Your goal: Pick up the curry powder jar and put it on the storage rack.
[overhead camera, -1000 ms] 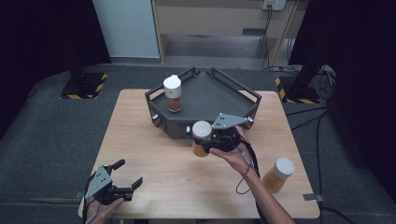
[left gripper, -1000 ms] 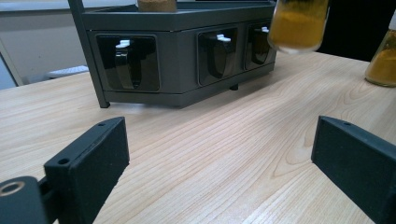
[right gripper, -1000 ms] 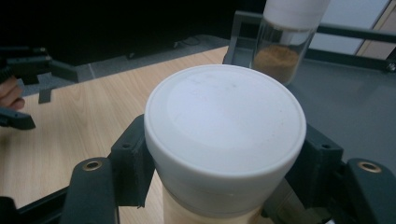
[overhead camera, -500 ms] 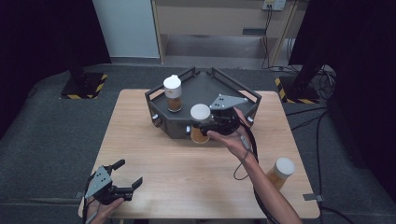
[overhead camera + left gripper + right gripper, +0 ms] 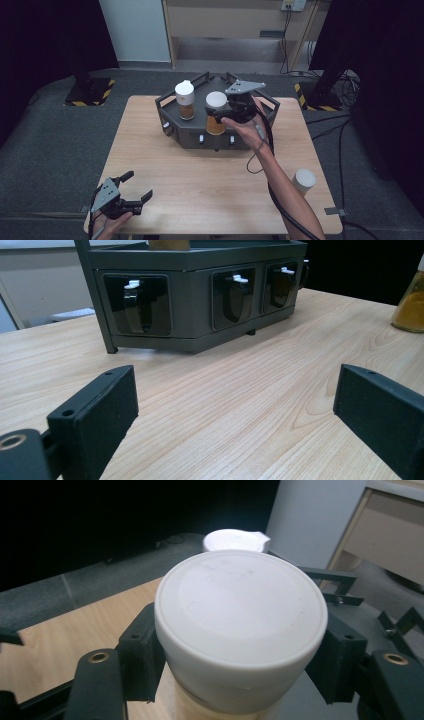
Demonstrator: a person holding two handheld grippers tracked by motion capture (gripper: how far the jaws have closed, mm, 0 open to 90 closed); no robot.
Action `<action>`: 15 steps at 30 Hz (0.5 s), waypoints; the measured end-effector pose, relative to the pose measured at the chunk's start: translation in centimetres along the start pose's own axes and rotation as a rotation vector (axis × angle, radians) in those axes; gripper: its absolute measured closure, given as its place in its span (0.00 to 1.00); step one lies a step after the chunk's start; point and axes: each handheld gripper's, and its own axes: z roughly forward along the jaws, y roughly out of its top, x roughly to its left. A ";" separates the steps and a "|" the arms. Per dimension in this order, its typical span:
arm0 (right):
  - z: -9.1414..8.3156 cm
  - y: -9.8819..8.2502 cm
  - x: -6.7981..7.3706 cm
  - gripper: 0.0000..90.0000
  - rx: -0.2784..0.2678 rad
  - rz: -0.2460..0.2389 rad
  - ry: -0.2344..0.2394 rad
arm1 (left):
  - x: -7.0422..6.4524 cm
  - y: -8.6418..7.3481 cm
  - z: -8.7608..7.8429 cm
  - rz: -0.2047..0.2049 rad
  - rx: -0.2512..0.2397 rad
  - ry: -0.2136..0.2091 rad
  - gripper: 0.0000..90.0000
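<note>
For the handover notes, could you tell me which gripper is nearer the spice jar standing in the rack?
Right. The right gripper holds another jar beside the spice jar in the rack. The left gripper stays open at the table's near corner.

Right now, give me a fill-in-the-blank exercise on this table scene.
1. The right gripper is shut on a jar with a ____ lid.
2. The left gripper rests near the table's front edge with its jaws ____.
3. One jar already stands in the dark ____.
4. The number of jars on the table outside the rack is ____.

Missing words: white; open; rack; one
</note>
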 end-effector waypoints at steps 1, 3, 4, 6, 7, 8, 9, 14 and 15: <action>0.1 0.2 -0.1 0.38 0.003 0.001 -0.008 | 0.0 0.0 0.0 -0.001 0.000 0.000 0.03; 0.4 0.4 -0.3 0.38 0.001 0.008 -0.018 | 0.0 0.0 0.0 0.000 0.001 0.000 0.03; 0.5 0.5 -0.5 0.38 0.000 0.011 -0.020 | 0.0 0.0 0.0 0.000 0.000 0.000 0.03; 0.8 0.9 -0.8 0.38 0.003 0.016 -0.026 | 0.0 0.0 0.0 -0.001 0.001 0.000 0.03; 1.0 1.2 -1.0 0.38 0.010 0.021 -0.030 | 0.1 0.0 0.0 -0.005 0.001 -0.002 0.03; 1.1 1.3 -1.0 0.38 0.011 0.025 -0.034 | 0.1 0.0 0.0 -0.009 -0.001 -0.006 0.03; 1.3 1.5 -1.1 0.38 0.011 0.025 -0.040 | 0.1 0.0 0.0 -0.009 -0.001 -0.007 0.03; 2.3 1.6 -1.5 0.38 0.005 0.047 -0.065 | 0.1 -0.1 0.0 -0.012 -0.003 -0.004 0.03; 2.5 1.6 -1.6 0.38 0.006 0.049 -0.072 | 0.1 -0.1 0.0 -0.012 -0.002 -0.003 0.03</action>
